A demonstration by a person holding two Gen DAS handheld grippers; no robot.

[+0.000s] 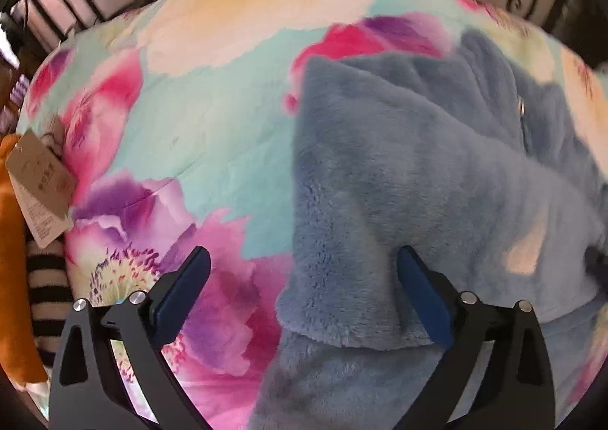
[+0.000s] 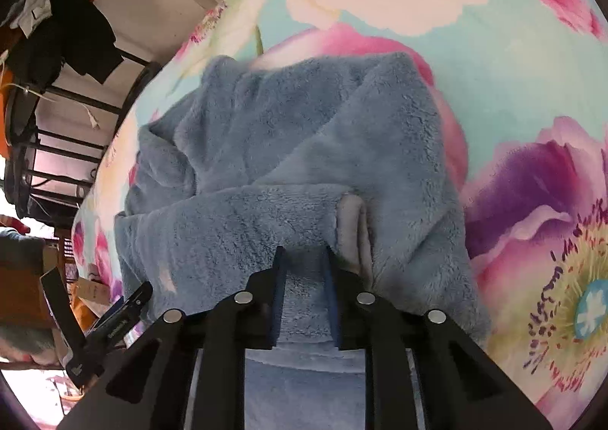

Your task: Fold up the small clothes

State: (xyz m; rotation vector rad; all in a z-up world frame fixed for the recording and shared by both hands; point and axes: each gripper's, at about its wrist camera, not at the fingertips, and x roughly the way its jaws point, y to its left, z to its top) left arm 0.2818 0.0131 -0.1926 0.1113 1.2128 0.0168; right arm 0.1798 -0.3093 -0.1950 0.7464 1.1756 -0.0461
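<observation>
You are holding your left gripper [image 1: 302, 266] with its jaws spread wide over the folded edge of the blue fleece garment [image 1: 418, 171], nothing pinched, the fleece filling the 3 o'clock half of that view on the floral bedspread [image 1: 197, 126]. Your right gripper [image 2: 304, 259] is pinching a fold of the same fleece between narrowly set jaws, a pale grey cuff [image 2: 351, 228] lying just at 1 o'clock of its fingertips. An orange garment with a paper tag [image 1: 38, 183] is sitting at 9 o'clock in the left view.
</observation>
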